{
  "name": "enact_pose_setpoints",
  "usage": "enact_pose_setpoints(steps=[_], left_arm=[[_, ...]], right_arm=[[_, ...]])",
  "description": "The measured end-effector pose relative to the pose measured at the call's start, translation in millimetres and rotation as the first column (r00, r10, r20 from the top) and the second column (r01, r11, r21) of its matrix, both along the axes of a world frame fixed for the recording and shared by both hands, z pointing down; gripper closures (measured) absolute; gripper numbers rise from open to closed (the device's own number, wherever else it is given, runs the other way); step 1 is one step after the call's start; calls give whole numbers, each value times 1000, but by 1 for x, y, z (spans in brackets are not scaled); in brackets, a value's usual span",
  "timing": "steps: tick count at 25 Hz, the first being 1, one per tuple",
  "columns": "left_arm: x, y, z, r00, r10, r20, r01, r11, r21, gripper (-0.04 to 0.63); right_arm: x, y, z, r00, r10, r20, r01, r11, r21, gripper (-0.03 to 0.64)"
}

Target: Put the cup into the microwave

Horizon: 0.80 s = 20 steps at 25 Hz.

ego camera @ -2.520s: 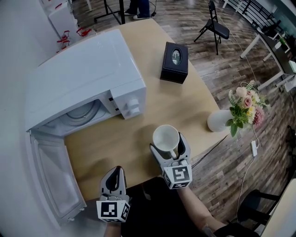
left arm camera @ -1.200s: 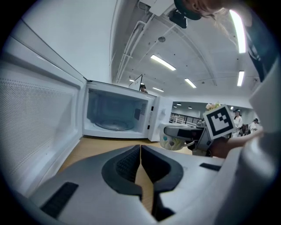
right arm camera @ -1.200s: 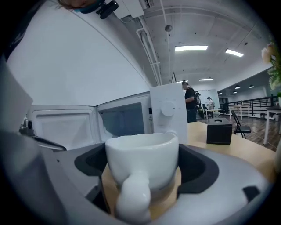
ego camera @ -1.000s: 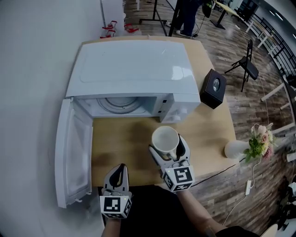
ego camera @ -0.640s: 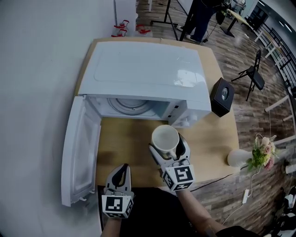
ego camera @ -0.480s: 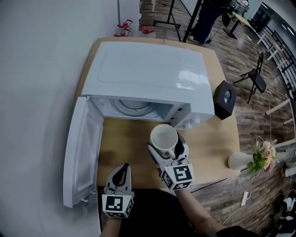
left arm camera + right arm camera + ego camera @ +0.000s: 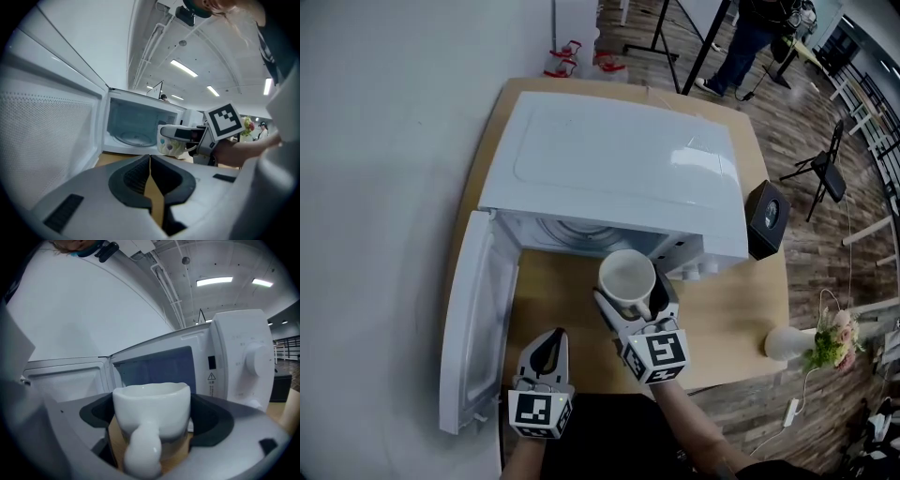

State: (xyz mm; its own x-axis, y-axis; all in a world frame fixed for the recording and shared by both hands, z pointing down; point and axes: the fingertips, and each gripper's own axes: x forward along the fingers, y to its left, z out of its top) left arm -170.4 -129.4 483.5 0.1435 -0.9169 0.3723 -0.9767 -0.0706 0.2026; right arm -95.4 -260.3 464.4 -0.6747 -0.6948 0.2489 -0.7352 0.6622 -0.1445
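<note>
Now, from the door [image 7: 476,319] hanging wide at left, past my left gripper [image 7: 555,337] with its jaws pressed together on nothing, I see my right gripper [image 7: 634,296], clamped on the white cup [image 7: 627,277], has carried it from mid-table to the mouth of the microwave [image 7: 619,159], so only the push inside should remain. Rightward, the wooden table [image 7: 724,311] bears a black box [image 7: 768,217] and flower vase [image 7: 781,343], above plank flooring [image 7: 825,84].

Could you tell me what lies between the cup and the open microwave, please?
Nothing does. In the left gripper view the cup hangs just in front of the open microwave, with only bare table under the gap.
</note>
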Motion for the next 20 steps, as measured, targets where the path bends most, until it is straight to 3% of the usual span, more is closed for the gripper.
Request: enact_pose_setpoints(steps=[20], left_arm=[[-31, -34, 7, 1000, -29, -7, 29, 1000, -11, 586]], right_arm=[[-63, -54, -11, 1000, -17, 6, 17, 999, 33, 167]])
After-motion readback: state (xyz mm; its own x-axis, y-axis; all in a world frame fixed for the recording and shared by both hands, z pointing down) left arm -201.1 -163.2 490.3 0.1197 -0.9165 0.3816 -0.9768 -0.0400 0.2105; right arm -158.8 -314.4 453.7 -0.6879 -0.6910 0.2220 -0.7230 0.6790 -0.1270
